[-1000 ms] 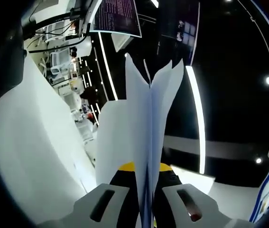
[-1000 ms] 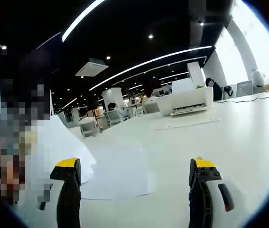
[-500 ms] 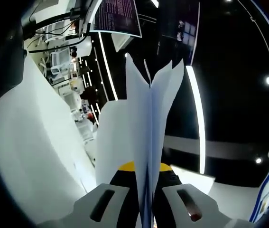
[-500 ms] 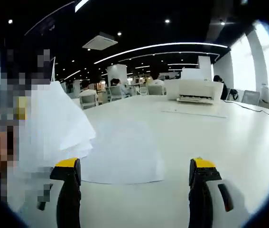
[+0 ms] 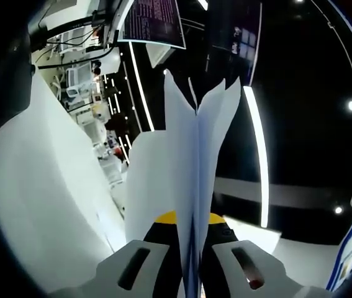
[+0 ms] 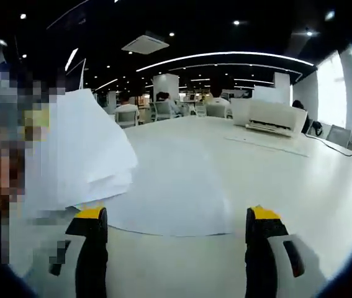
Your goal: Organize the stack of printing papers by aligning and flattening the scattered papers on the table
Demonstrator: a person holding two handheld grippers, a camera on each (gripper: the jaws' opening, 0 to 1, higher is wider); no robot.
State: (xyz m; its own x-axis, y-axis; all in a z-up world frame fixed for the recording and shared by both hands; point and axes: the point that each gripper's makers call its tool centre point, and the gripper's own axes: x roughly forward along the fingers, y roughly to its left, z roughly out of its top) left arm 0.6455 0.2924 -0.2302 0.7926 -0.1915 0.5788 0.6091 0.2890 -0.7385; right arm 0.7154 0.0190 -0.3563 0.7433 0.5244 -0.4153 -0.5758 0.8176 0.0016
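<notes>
white table (image 6: 300,186): left hand-held gripper (image 5: 192,239) clamps a paper stack (image 5: 191,155); right hand-held gripper (image 6: 174,226) gapes wide over a flat sheet (image 6: 169,186).

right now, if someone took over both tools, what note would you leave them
Left tool: shut on a sheaf of papers, held up off the table.
Right tool: open, empty, low over the white table.
One flat sheet lies on the table ahead of the right tool; the held sheaf fans out beside it.
Done: most sheets gathered.
Left: add the flat sheet, square the edges, lay the stack flat.
</notes>
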